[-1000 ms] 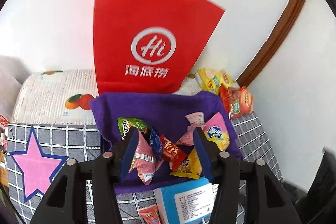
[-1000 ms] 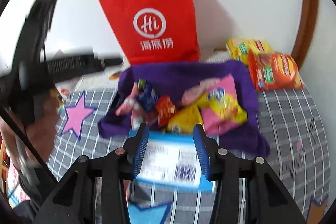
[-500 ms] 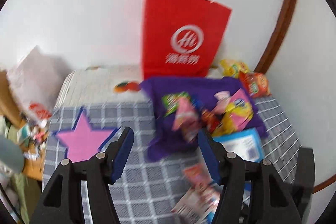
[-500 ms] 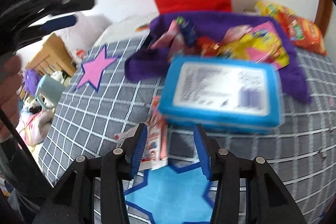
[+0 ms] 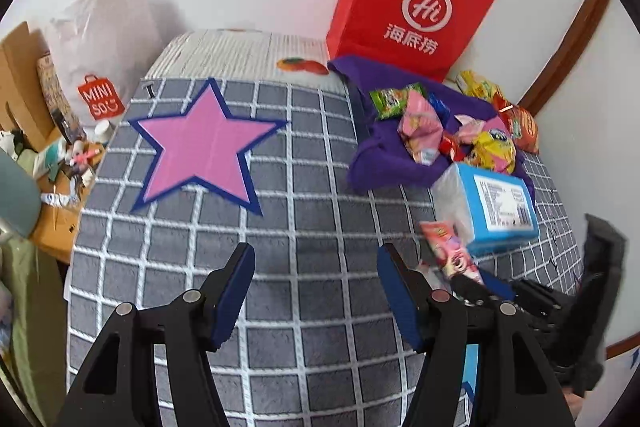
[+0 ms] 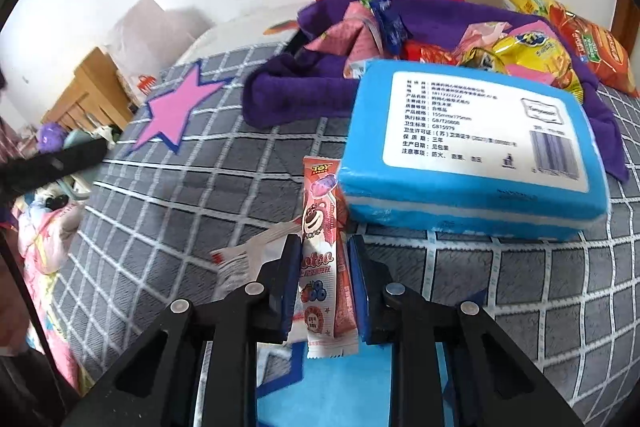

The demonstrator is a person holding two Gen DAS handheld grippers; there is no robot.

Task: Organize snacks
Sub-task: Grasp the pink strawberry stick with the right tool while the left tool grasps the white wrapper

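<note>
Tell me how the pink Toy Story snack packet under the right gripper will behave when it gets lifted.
The pink snack packet looks like thin film, so it will probably be light and droop beyond the right gripper, whose jaws have just closed on it. Its glossy wrapper may slip a little. One end lies against the blue tissue pack, which should stay put.

A long pink snack packet [image 6: 325,247] with a bear picture lies on the grey checked bed cover [image 6: 180,195], its length running from near to far. Its far end touches the near left corner of a blue rectangular pack [image 6: 472,155] with a white label, which lies flat. Behind this pack, a purple cloth [image 6: 280,83] carries a heap of small snacks [image 6: 400,39] in pink, yellow, red, blue and green wrappers. At the far right, just beside the cloth, lie orange and yellow snack bags [image 6: 592,47].
</note>
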